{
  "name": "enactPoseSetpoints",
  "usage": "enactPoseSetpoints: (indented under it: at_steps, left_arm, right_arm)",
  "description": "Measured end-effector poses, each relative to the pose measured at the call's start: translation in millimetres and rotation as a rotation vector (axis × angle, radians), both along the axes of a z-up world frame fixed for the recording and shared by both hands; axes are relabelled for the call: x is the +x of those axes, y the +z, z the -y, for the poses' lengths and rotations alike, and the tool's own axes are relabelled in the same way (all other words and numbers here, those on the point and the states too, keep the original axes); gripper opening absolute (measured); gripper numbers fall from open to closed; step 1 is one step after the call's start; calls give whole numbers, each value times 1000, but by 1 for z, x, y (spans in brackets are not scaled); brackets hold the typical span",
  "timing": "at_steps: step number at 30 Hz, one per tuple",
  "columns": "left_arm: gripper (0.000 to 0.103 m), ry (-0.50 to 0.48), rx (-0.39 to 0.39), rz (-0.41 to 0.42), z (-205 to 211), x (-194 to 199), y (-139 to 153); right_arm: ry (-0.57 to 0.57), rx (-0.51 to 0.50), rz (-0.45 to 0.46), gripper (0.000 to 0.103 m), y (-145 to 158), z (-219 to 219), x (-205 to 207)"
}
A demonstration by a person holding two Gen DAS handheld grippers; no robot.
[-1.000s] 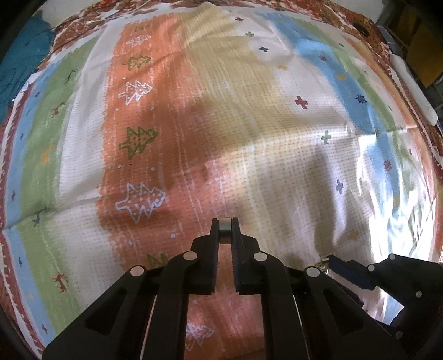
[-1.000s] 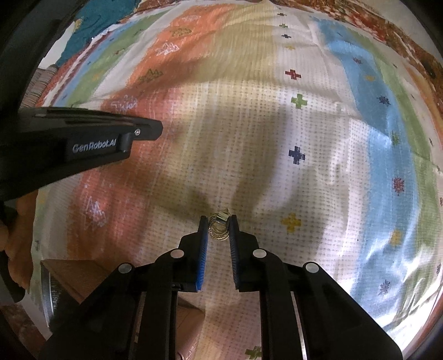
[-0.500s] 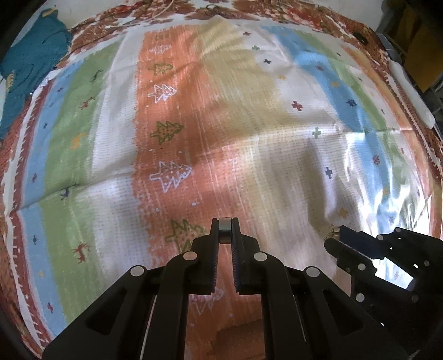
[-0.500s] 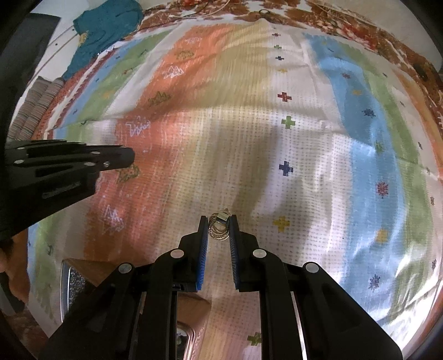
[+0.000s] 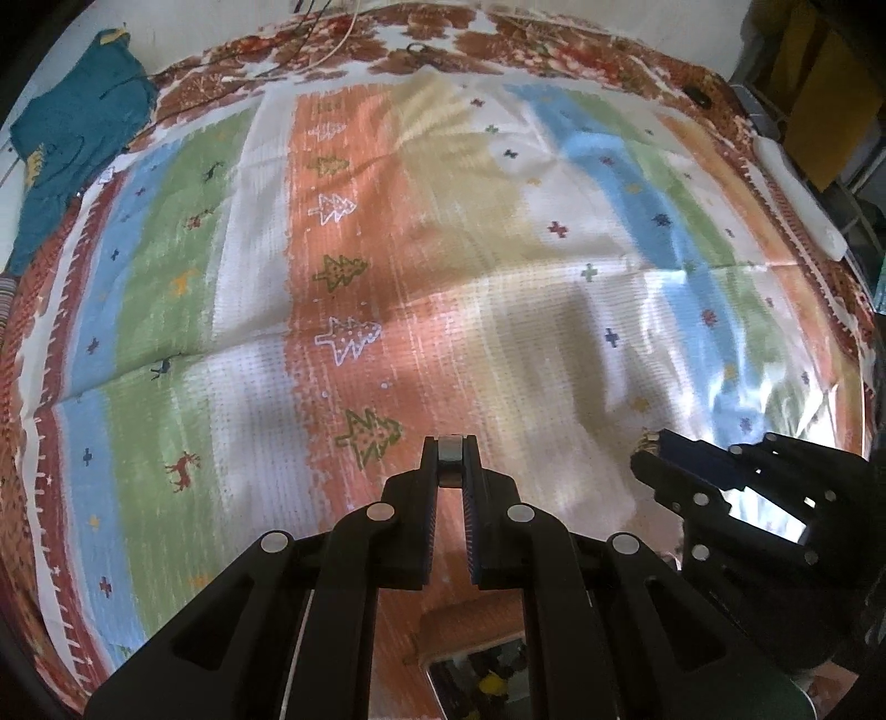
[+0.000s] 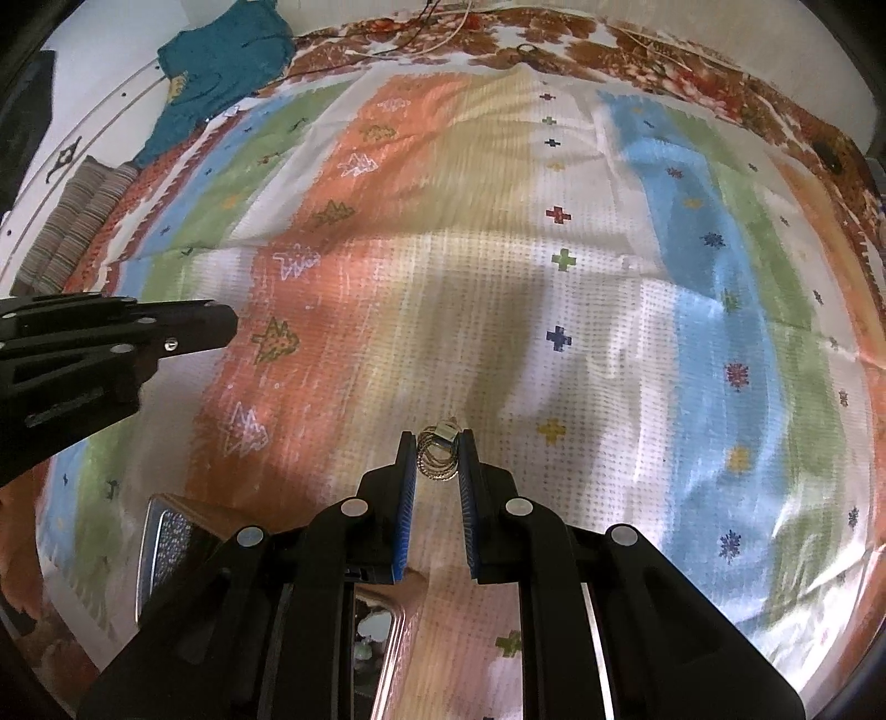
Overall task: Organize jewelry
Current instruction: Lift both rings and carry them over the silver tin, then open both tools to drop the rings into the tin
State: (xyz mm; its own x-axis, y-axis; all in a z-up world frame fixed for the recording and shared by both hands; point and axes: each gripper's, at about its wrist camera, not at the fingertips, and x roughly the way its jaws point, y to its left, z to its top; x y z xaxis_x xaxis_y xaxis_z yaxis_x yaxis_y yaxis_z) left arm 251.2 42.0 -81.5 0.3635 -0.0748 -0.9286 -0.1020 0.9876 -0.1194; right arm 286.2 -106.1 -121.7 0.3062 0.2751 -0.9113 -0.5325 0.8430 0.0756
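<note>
My left gripper point(image 5: 449, 459) is shut on a small grey metal piece point(image 5: 449, 455) held above a striped bedspread point(image 5: 498, 277). My right gripper point(image 6: 437, 457) is shut on a bundle of thin gold rings point(image 6: 437, 461) with a small tag. The right gripper also shows in the left wrist view point(image 5: 659, 451), and the left gripper shows in the right wrist view point(image 6: 216, 324). A brown wooden jewelry box with a mirror lies below the grippers, seen at the bottom of both views point(image 5: 470, 659) point(image 6: 382, 626).
A teal garment point(image 5: 72, 138) lies at the far left of the bed, next to folded striped cloth point(image 6: 72, 227). Cords point(image 5: 332, 44) run along the far edge. A white object point(image 5: 797, 194) lies at the right edge.
Both grippers have risen and pulled back from the bedspread, each keeping its hold. More of the bed and the wooden box have come into view.
</note>
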Motion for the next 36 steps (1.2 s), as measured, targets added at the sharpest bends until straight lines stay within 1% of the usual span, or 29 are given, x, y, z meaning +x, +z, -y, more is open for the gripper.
enactPoseSetpoints:
  at_steps: [10,24,32,36]
  left_arm:
    - [8,-23,-28,73,11,-31,30]
    - [8,-53,-52,149,25,-83,57]
    - [8,-78,-44,171,35,-104,62]
    - [8,-72,-37,178,37,-112,62]
  right_arm:
    - [36,51,49,16,33,4,-23]
    - [77,72,66,16,45,13,-56]
    - [104,89,81,16,52,14,-75]
    - [121,97,82,16,55,14,-87]
